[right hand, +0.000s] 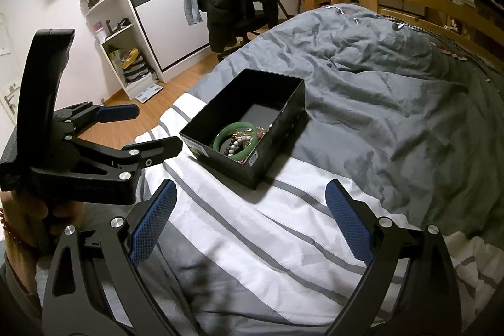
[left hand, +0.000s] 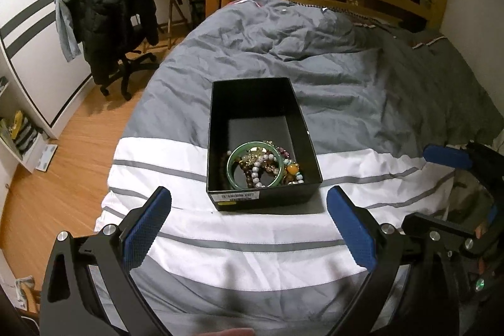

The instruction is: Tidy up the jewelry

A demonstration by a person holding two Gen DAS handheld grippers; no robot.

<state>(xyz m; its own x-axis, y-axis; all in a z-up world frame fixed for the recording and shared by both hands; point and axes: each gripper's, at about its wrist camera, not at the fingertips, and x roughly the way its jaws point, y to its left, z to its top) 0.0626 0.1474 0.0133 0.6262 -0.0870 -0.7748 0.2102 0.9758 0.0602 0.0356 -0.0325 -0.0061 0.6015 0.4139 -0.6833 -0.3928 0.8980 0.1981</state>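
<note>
Left gripper: your fingers are spread wide, empty, over the striped duvet.
Black box: it sits on the bed just ahead of you, lid off.
Jewelry: a green bangle and beaded bracelets lie heaped in the box's near end.
Right gripper: wide apart, empty, near the box.

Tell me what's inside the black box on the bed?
The black rectangular cardboard box holds a green jade-like bangle lying over tangled beaded bracelets. What lies beneath that pile is hidden.
</note>
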